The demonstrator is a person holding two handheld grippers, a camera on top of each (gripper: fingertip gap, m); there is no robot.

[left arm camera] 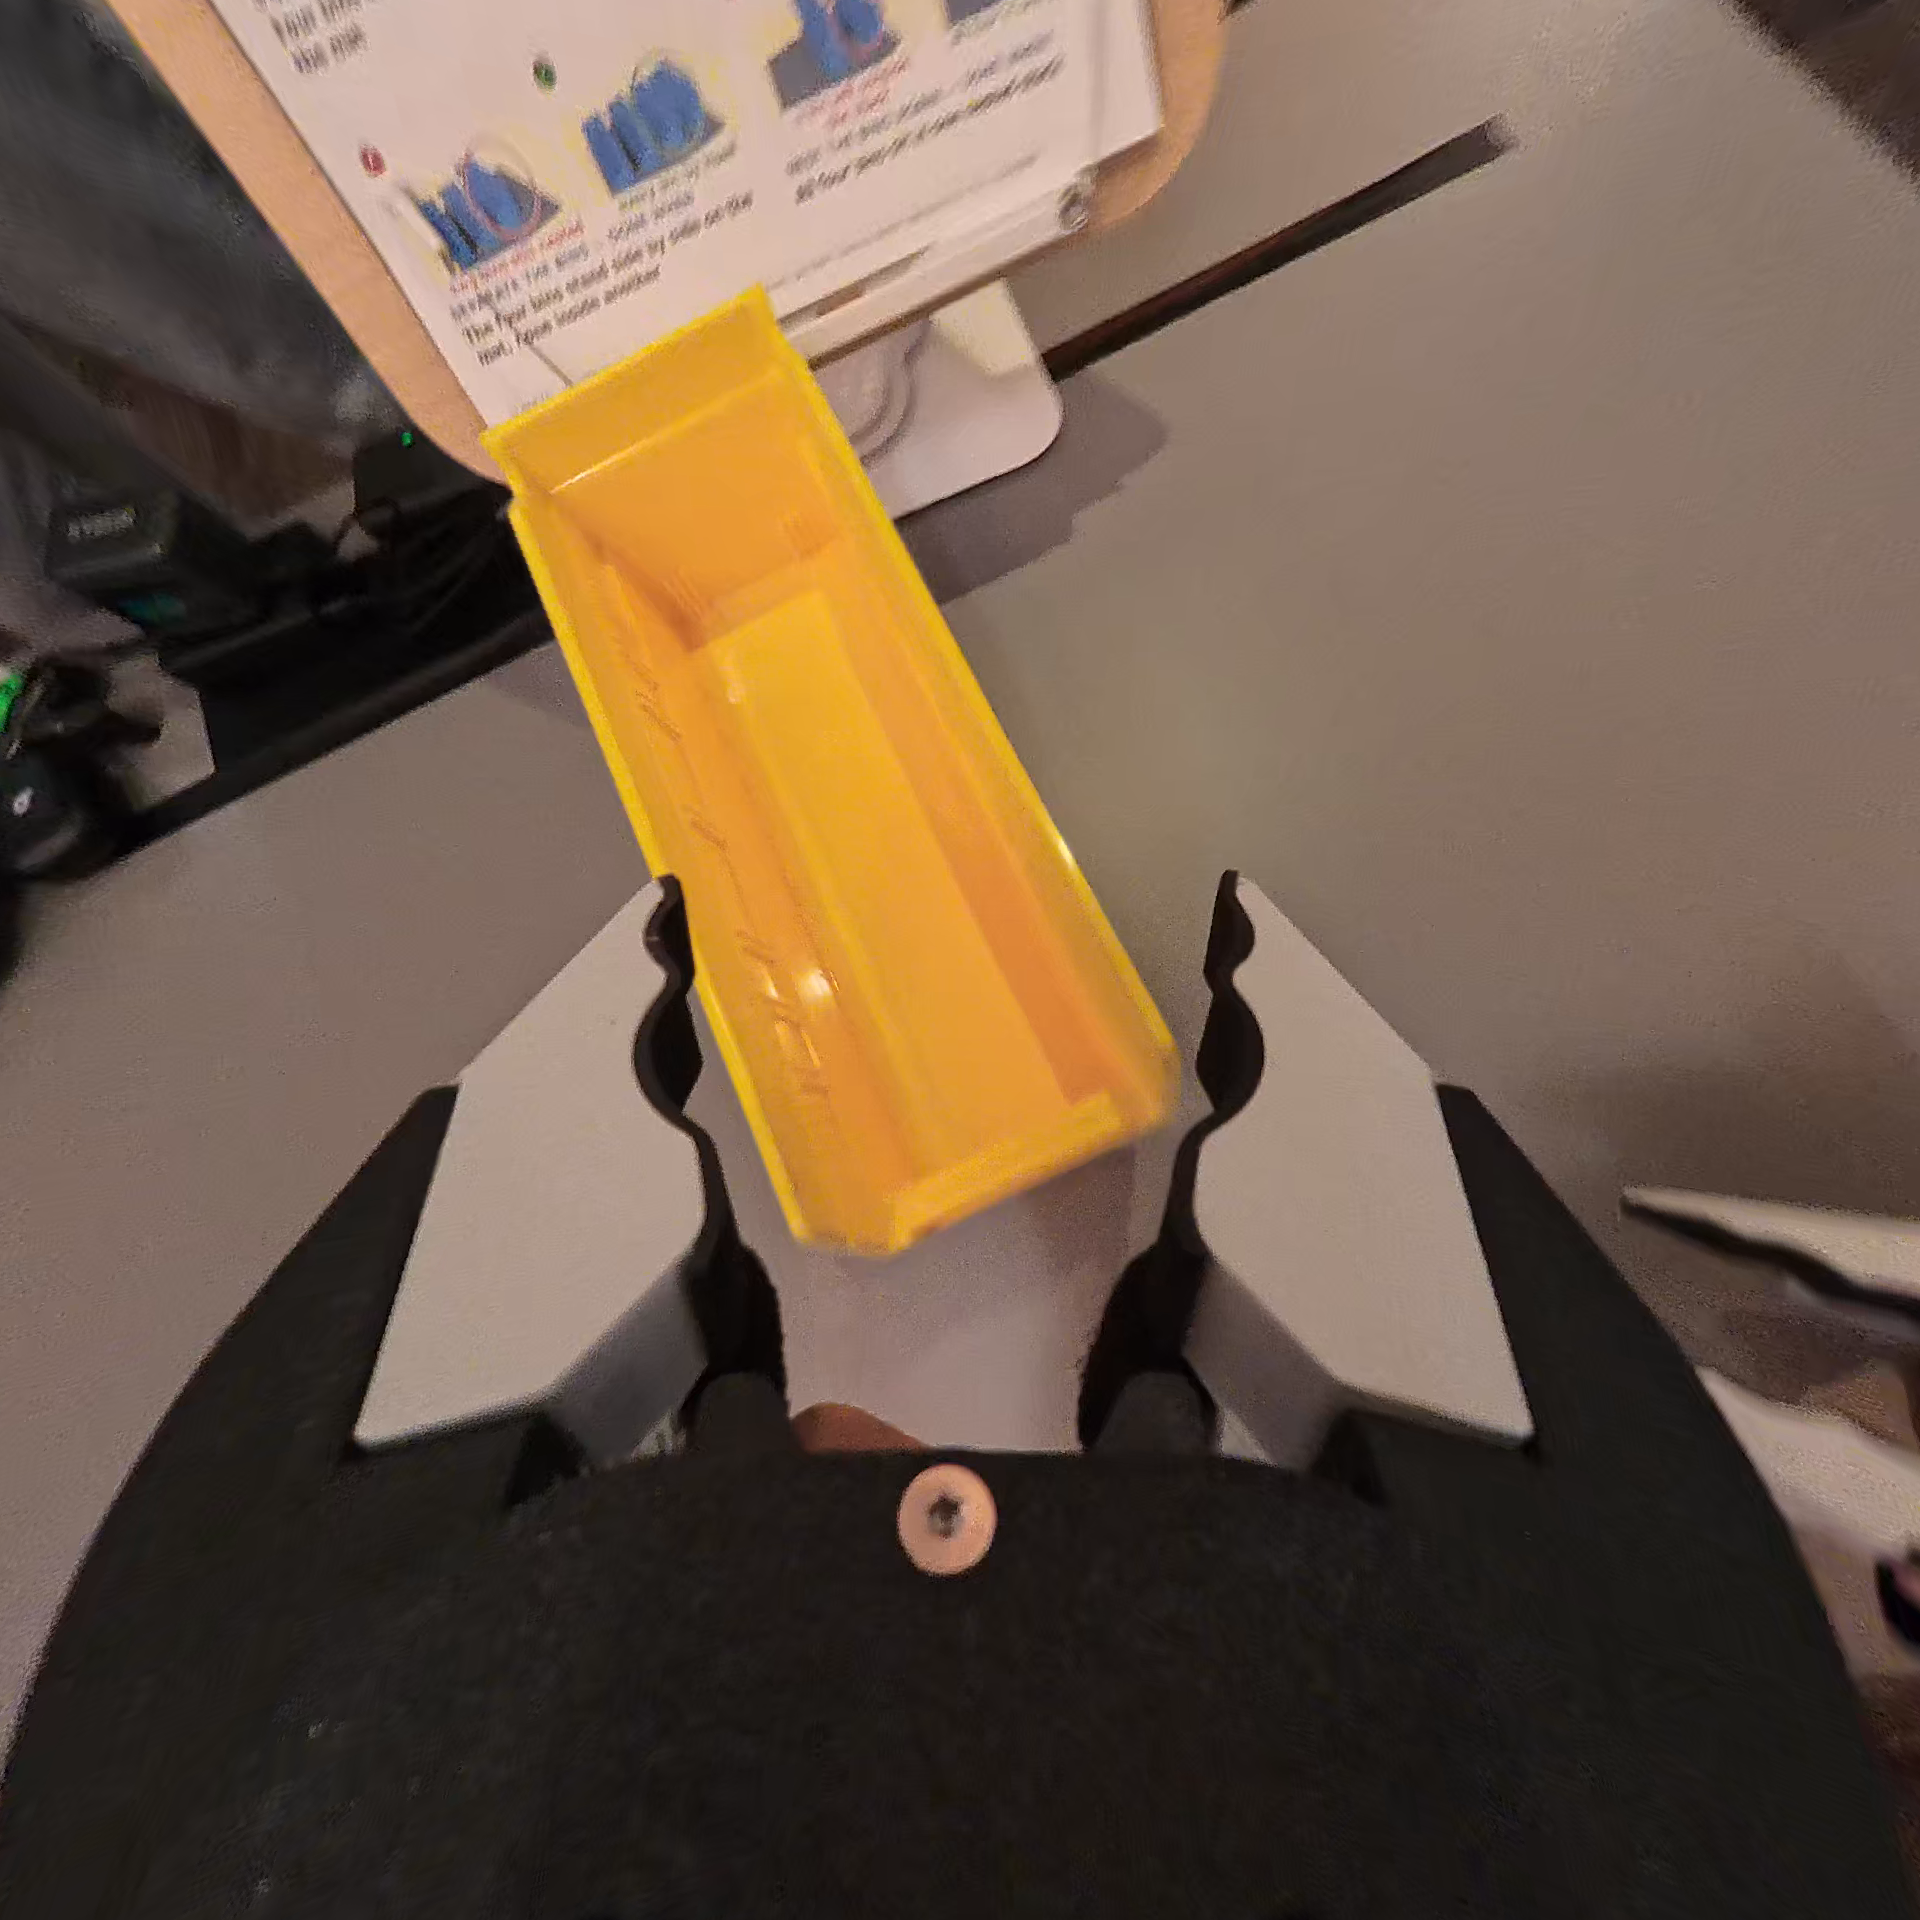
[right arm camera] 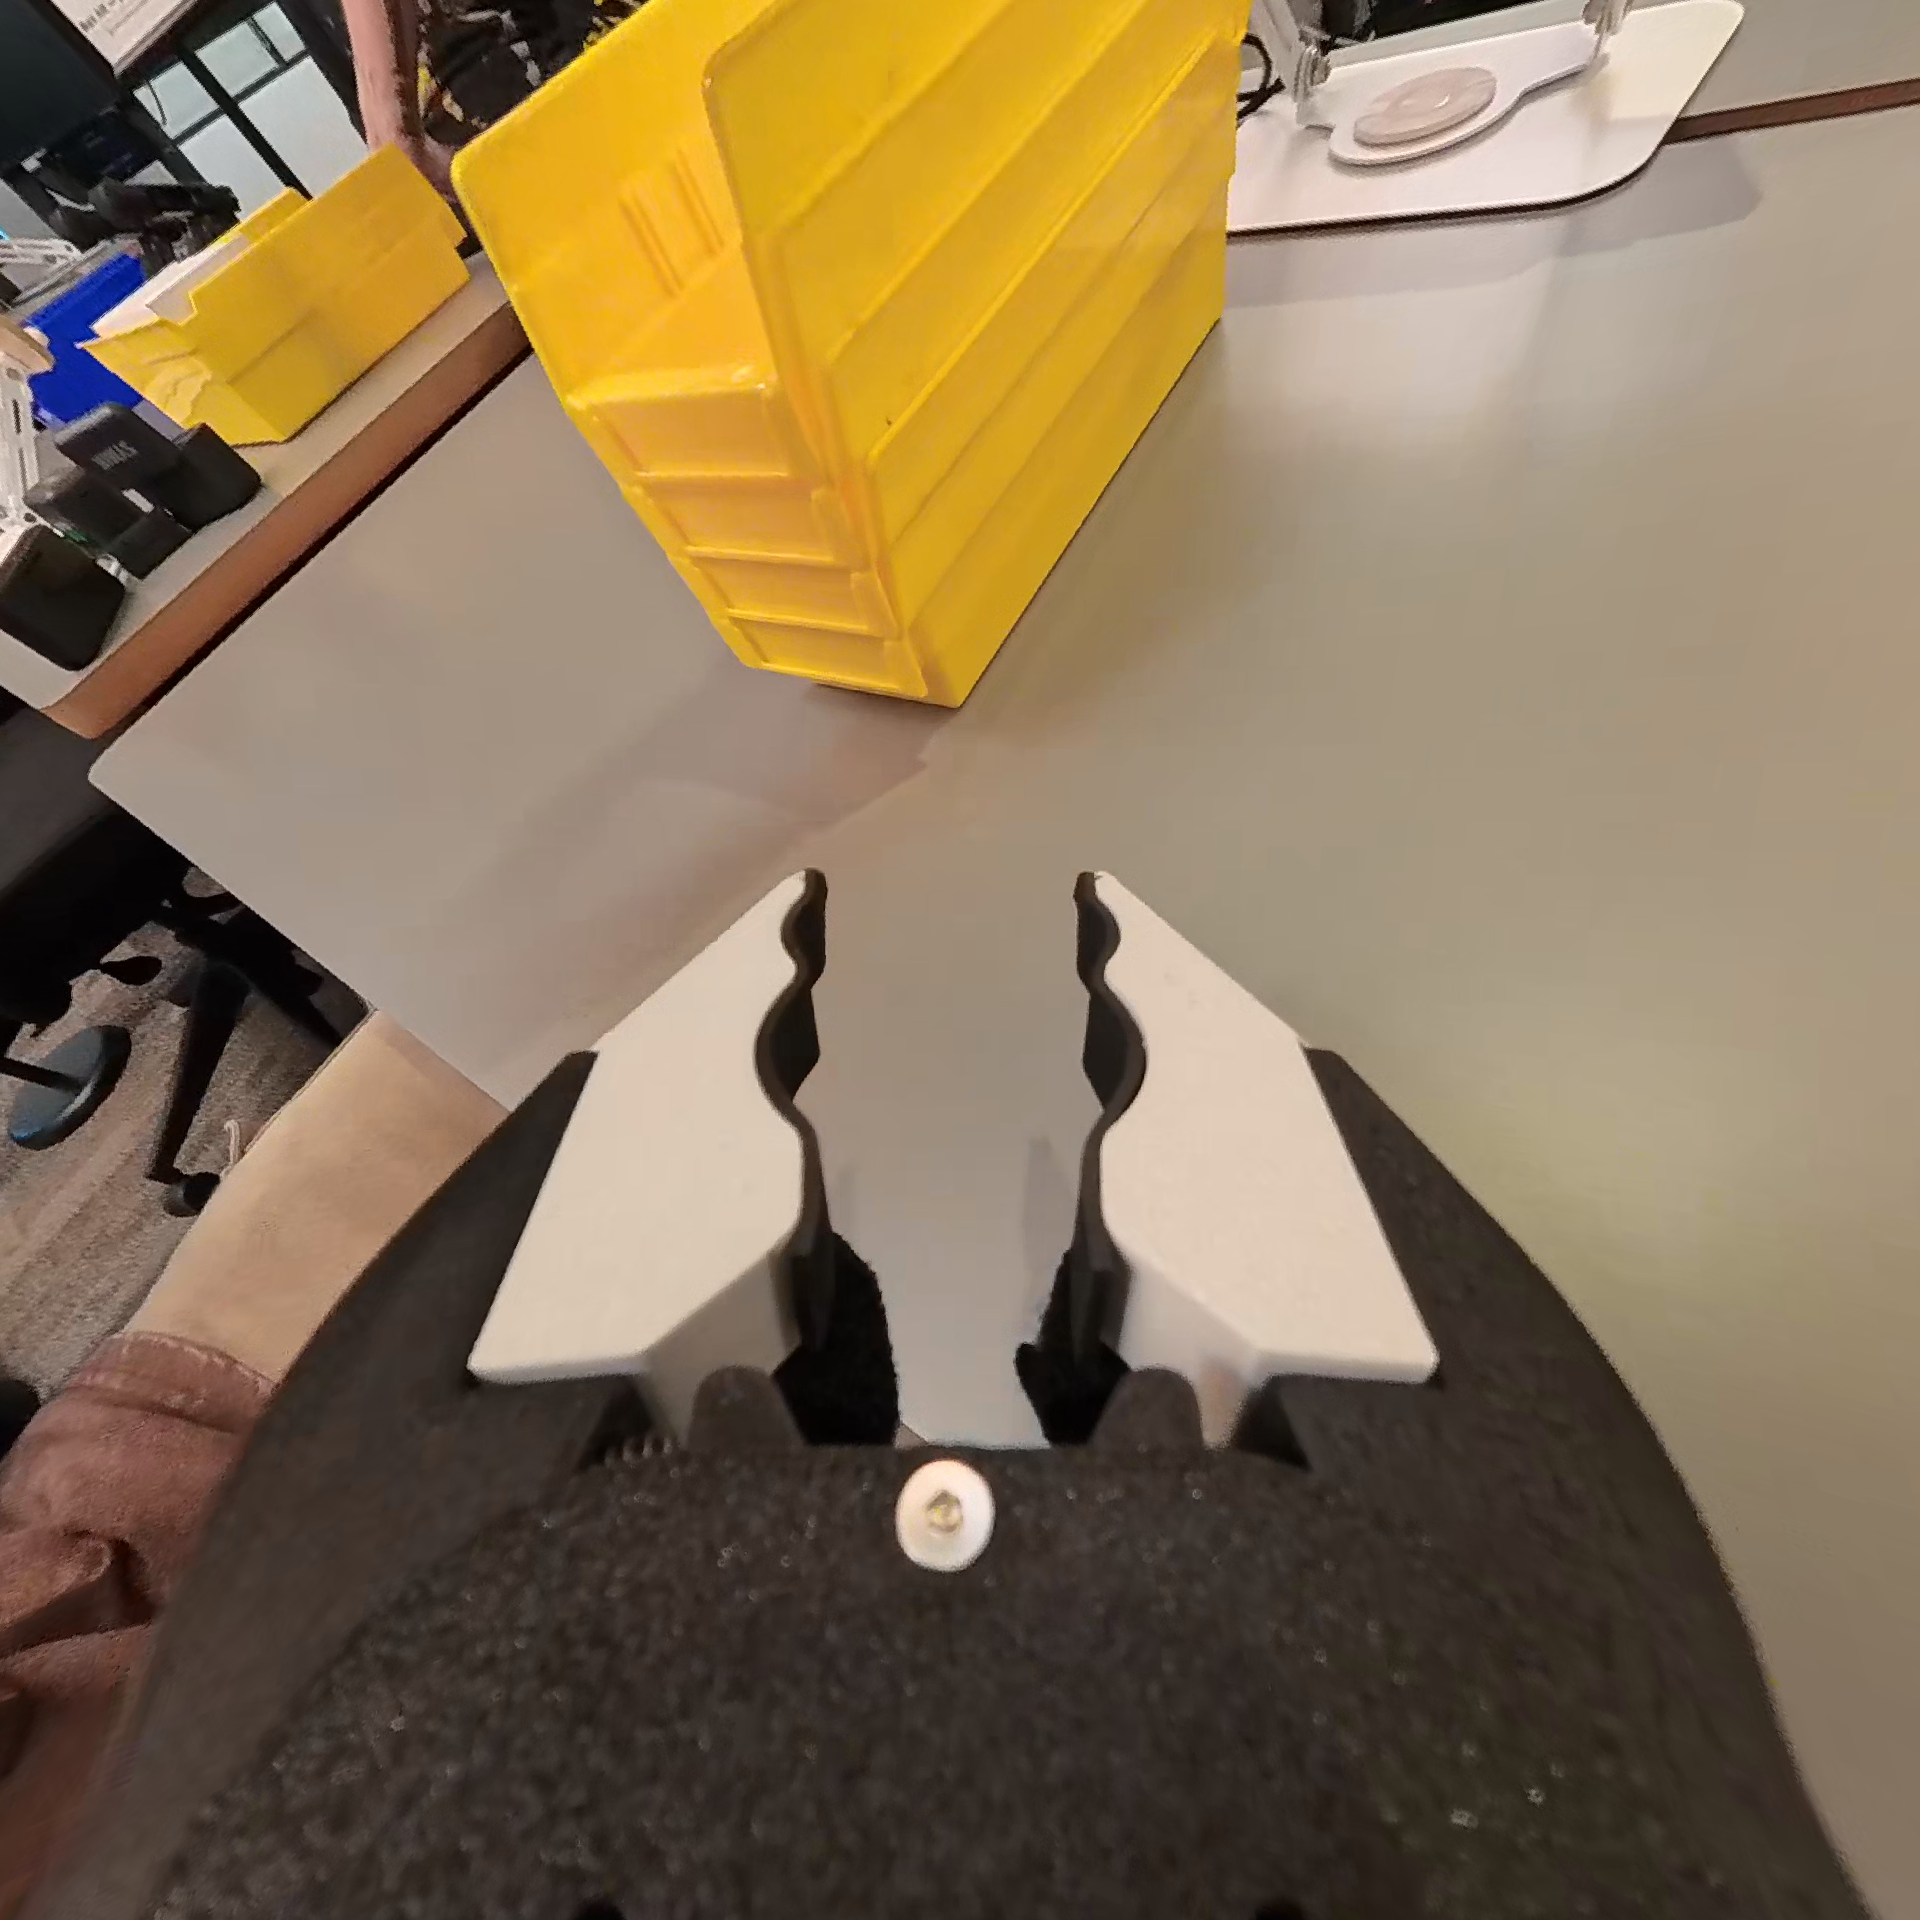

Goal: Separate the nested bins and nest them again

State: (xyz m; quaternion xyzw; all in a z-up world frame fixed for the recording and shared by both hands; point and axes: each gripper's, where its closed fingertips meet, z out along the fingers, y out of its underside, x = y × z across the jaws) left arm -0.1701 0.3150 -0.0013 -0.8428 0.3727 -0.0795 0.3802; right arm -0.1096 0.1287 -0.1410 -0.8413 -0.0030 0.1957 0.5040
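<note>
Left hand-held gripper (left arm camera: 951, 904): jaws wide apart, empty, hovering over the yellow bins (left arm camera: 831, 831). The stack's near end sits between the fingertips, its body running off toward 11 o'clock on the grey counter (left arm camera: 1455, 675).

Right hand-held gripper (right arm camera: 951, 904): jaws apart, empty. Nested yellow bins (right arm camera: 883, 416) at 12 o'clock, well apart. Another yellow bin (right arm camera: 301, 301) at 10 o'clock on the next desk (right arm camera: 312, 520).
</note>
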